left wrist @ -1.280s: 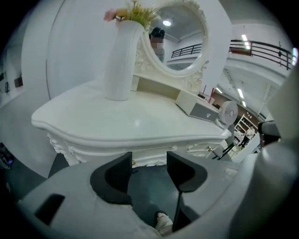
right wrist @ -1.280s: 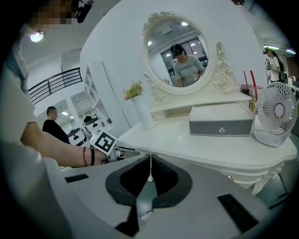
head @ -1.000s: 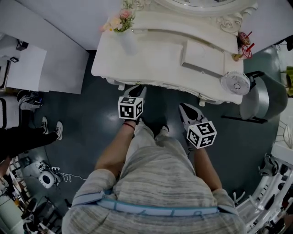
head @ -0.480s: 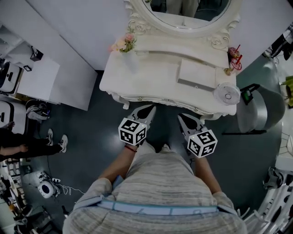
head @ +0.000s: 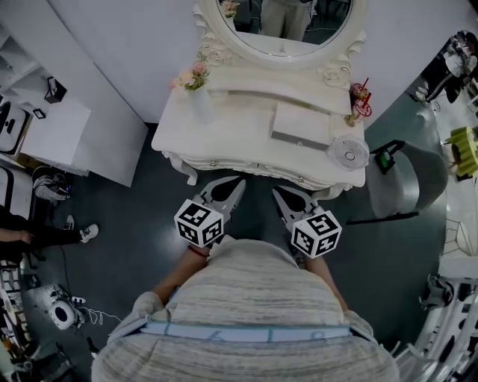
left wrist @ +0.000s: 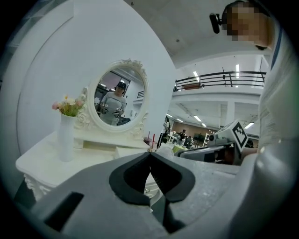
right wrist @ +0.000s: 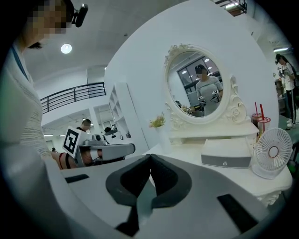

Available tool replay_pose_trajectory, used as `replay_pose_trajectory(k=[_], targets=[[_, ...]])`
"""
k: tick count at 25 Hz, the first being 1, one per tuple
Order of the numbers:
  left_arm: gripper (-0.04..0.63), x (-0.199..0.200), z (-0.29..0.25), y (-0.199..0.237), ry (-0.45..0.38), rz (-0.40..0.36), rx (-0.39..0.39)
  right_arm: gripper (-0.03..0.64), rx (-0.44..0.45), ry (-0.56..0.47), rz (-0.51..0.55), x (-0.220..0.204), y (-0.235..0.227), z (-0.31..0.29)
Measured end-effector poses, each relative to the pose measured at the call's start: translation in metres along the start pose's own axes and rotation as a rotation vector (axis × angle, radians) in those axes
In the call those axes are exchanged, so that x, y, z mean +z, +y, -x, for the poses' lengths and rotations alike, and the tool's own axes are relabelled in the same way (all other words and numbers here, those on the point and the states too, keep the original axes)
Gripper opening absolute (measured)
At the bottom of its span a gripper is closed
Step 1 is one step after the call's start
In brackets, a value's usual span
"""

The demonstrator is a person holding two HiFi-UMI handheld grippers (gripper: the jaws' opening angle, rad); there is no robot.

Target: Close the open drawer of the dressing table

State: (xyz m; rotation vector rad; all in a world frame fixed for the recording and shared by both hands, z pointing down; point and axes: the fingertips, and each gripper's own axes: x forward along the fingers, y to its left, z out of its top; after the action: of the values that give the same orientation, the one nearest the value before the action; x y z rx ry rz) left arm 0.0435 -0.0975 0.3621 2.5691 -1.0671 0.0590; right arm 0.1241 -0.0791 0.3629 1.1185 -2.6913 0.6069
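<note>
Currently the left gripper (left wrist: 149, 153) has its jaws fully together, the black pad tips meeting at a point with nothing between them. The right gripper (right wrist: 150, 156) is closed the same way and also carries nothing. Each gripper body is matte grey moulded plastic with curved black pads and carries a white cube (head: 199, 222) printed with black square markers, the only print that reads. Both grippers are held side by side in front of the dressing table (head: 224, 134), tips pointing at it and apart from its front edge. The table is glossy white with a scalloped top and carved trim. Its drawer front (head: 258, 166), with small round knobs, lies in line with the front apron as far as the head view shows, just beyond and between the two sets of tips. On the top stand a tall white vase (head: 200, 101) of pink flowers at the left, a flat white box (head: 302, 127) with a grey front, a small round fan (head: 347, 153) and a red cup (head: 360, 101) with straws. An oval mirror (head: 284, 22) in an ornate white frame rises behind.
</note>
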Motion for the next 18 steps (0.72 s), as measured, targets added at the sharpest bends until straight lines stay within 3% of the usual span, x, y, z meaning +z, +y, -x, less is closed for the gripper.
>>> replay_pose_trajectory(k=[7,12,18], targets=[[0.014,-0.008,0.002,-0.022,0.025,0.007,-0.025,0.009,-0.041,-0.024,-0.065,0.001,-0.015,0.018],[0.014,0.004,0.001,-0.022,0.017,0.010,-0.015,0.009,-0.018,-0.016,-0.052,0.006,-0.007,0.016],[0.014,0.001,-0.010,-0.031,0.034,0.016,-0.061,0.009,0.010,-0.008,-0.049,0.003,-0.002,0.010]])
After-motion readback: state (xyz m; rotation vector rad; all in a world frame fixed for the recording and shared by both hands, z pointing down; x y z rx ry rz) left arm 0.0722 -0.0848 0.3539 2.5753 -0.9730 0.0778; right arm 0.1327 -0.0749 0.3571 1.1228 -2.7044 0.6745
